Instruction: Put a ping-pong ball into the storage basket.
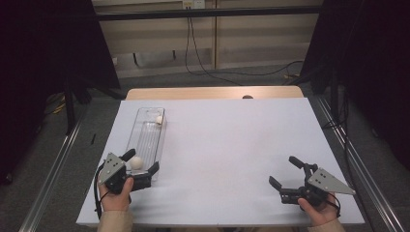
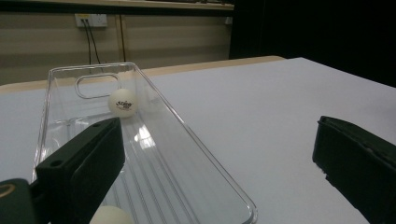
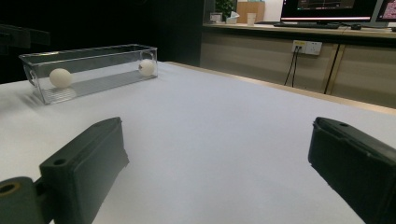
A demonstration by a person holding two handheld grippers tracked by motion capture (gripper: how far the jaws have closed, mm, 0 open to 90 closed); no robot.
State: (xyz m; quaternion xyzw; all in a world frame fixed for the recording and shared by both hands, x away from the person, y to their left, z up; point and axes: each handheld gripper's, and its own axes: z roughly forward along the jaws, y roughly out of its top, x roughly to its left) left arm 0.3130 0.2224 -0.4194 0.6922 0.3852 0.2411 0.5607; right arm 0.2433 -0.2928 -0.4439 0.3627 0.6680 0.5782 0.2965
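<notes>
High view: white table (image 1: 227, 145); clear tray (image 1: 145, 140) lies lengthwise in the left half of the frame. Far ball (image 1: 159, 119) sits at the tray's upper end; near ball (image 1: 137, 162) sits at its lower end. Left gripper (image 1: 141, 162) is at lower left, jaws apart, straddling the tray's near end with the near ball between them; contact with the ball cannot be judged. Right gripper (image 1: 284, 171) is at lower right, jaws apart, nothing between them, well apart from the tray. Left gripper view: tray (image 2: 219, 182) runs from bottom centre up to the upper left; far ball (image 2: 122, 102), with a printed mark, rests by the end wall below the handle cutout. Near ball (image 2: 111, 216) shows at the bottom edge, just beside the left jaw and partly hidden by it. Jaws wide apart, right jaw over bare table outside the tray. Right gripper view: tray (image 3: 93, 70) stands in the upper left of the frame, near ball (image 3: 60, 78) at its left end, far ball (image 3: 146, 67) at its right end. Jaws wide apart over bare table (image 3: 219, 135).
</notes>
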